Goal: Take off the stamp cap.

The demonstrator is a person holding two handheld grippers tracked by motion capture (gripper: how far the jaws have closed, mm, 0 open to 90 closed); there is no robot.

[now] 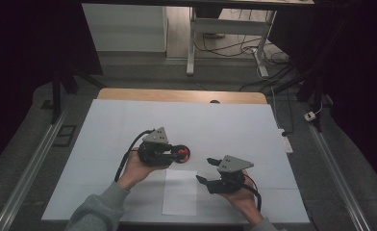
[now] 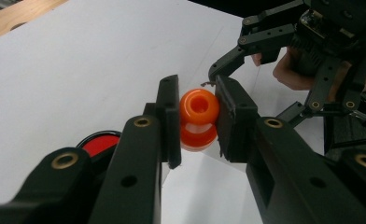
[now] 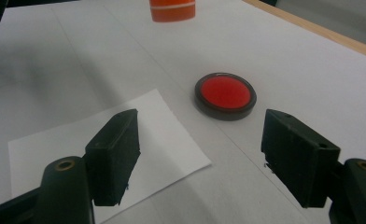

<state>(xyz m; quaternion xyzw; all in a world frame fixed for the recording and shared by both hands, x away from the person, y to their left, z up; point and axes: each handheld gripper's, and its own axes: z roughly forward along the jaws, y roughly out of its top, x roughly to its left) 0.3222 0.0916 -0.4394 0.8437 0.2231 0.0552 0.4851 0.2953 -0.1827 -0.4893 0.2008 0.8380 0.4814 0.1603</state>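
My left gripper [image 1: 178, 153] [image 2: 198, 119] is shut on a small orange plastic piece [image 2: 199, 106] with a round holed top and a pale band; it hangs a little above the table. That orange piece [image 3: 172, 10] also appears at the top of the right gripper view. A red disc in a black rim [image 3: 224, 95] [image 2: 97, 142] lies flat on the white table cover, just under and beside the left jaws. My right gripper [image 1: 206, 170] [image 3: 200, 149] stands open, nothing between its jaws, pointing toward the disc from a short way off.
A white paper sheet [image 1: 179, 192] [image 3: 55, 149] lies on the white table cover [image 1: 129, 120] near the front edge, partly under the right gripper. A wooden table edge [image 1: 177, 95] runs along the back. Desk legs and cables stand on the floor beyond.
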